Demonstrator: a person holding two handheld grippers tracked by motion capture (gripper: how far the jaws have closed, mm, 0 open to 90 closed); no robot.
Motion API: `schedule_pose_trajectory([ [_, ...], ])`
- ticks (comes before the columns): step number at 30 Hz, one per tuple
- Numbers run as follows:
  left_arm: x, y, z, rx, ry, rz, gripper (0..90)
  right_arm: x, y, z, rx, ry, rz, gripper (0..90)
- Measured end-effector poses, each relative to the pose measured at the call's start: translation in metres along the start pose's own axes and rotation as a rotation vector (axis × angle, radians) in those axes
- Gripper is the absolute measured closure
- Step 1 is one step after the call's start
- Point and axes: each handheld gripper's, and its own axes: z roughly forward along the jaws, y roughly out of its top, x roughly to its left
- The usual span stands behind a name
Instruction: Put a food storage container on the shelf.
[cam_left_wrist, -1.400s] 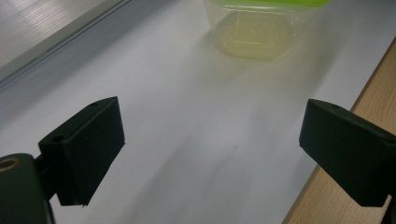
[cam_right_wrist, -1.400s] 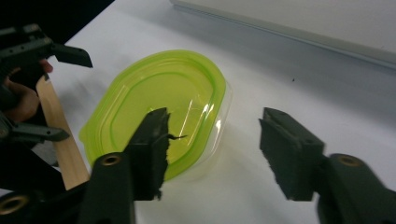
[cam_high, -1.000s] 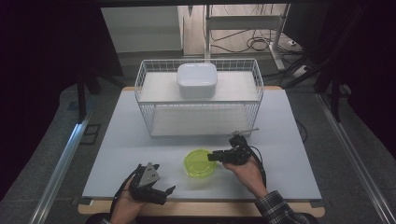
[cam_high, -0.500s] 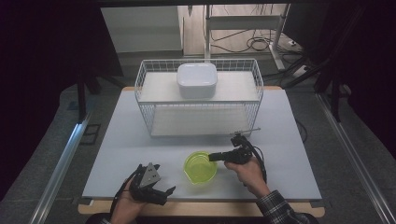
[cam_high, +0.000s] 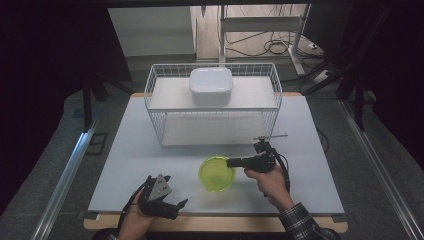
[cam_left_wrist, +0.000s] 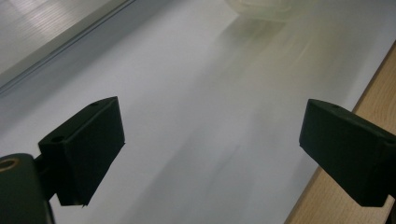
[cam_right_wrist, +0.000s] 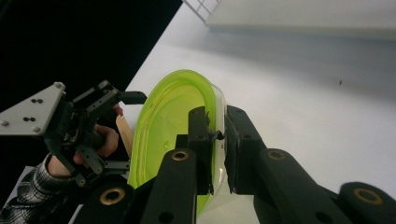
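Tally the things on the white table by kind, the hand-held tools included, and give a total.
Translucent lime-green plastic bowl: 1
White wire-mesh basket: 1
White rounded-square lidded plastic container, inside the basket: 1
Black two-jaw tools, left and right: 2
Total: 5

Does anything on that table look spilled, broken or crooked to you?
Nothing stands out. The green bowl looks empty and whole, its rim pinched in the right claw. The white container sits squarely on the wire rack. The left claw is open above the bare table.
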Motion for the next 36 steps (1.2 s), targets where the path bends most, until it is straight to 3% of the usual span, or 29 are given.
schedule_pose_trajectory([
  [7, 0.003, 0.000, -0.002, -0.019, 0.001, -0.031, 5.6, 0.009, 0.011, -0.012, -0.030, 0.000, -0.017, 81.5],
  [19, 0.004, 0.000, -0.002, -0.019, 0.006, -0.034, 5.3, 0.025, 0.036, -0.031, -0.086, 0.022, -0.028, 81.5],
  [36, 0.005, -0.001, -0.002, -0.039, -0.014, -0.059, 4.2, 0.051, 0.078, -0.058, -0.160, 0.016, -0.065, 81.5],
])
